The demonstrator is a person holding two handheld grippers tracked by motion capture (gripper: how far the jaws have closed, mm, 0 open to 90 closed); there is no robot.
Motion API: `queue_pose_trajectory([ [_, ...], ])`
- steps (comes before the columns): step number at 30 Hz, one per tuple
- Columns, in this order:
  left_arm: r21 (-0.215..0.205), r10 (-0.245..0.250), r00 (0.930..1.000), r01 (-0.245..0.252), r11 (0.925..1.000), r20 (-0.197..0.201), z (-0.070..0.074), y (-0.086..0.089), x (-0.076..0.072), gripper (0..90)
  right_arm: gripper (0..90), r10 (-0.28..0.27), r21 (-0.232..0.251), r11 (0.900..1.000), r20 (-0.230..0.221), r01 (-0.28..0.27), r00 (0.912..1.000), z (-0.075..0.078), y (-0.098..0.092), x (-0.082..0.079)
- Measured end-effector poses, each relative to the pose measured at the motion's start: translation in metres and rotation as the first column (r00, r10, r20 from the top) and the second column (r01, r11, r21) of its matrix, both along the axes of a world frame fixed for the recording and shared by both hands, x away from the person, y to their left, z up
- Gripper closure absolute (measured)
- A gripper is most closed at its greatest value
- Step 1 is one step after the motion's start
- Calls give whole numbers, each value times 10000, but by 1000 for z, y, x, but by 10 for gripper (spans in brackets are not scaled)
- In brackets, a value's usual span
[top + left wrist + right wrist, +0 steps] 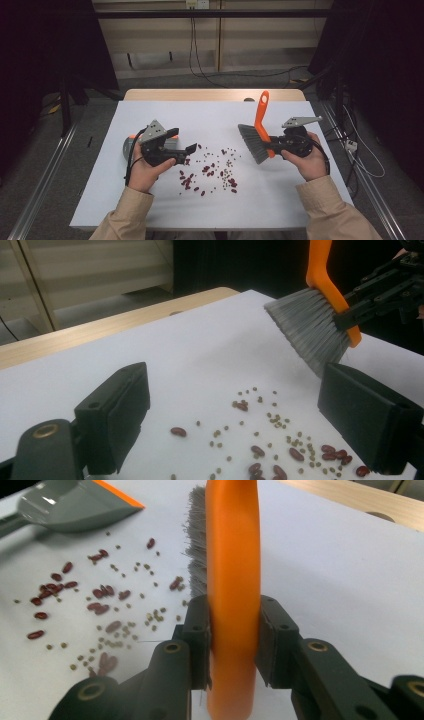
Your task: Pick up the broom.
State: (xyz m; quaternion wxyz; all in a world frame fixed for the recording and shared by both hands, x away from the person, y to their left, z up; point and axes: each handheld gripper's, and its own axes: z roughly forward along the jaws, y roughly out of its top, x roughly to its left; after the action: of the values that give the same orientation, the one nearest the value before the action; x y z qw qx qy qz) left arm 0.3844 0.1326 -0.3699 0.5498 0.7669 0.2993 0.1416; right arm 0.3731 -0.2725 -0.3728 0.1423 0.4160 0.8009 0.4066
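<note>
Red beans and small greenish beans point(212, 170) lie scattered on the white table sheet point(210, 117). My right gripper point(274, 145) is shut on the orange handle of a brush point(260, 120), whose grey bristles point(250, 142) hang just right of the beans. The right gripper view has the jaws point(233, 640) clamped on the handle point(232, 555). My left gripper point(182, 141) stands open left of the beans, with nothing between its jaws point(245, 425). A grey dustpan with an orange edge point(129, 145) lies on the sheet behind the left gripper; its pan point(75, 505) faces the beans point(100, 600).
The sheet covers a wooden table whose bare far edge point(210, 94) shows beyond it. Dark stands and cables surround the table on the floor. From the left gripper view, the brush point(310, 335) and the right gripper point(380, 290) hang beyond the beans point(280, 440).
</note>
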Motion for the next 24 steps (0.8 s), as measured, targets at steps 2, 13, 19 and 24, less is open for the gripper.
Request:
queue_pose_trajectory([
  [2,65,59,10000,-59,10000,15,0,4,0,134,699,-88,-74,9999,-133,87,9999,0,-1,0],
  [13,27,465,9989,-465,9989,-46,-5,22,1,134,700,-477,-962,9945,-544,423,9974,3,-4,8],
  [19,-6,549,9985,-549,9985,-27,-5,25,1,134,702,-489,-1502,9879,-621,391,9969,-13,6,17],
  [24,42,592,9982,-592,9982,36,-5,27,1,134,706,-588,-1010,9936,-764,509,9953,-24,13,26],
])
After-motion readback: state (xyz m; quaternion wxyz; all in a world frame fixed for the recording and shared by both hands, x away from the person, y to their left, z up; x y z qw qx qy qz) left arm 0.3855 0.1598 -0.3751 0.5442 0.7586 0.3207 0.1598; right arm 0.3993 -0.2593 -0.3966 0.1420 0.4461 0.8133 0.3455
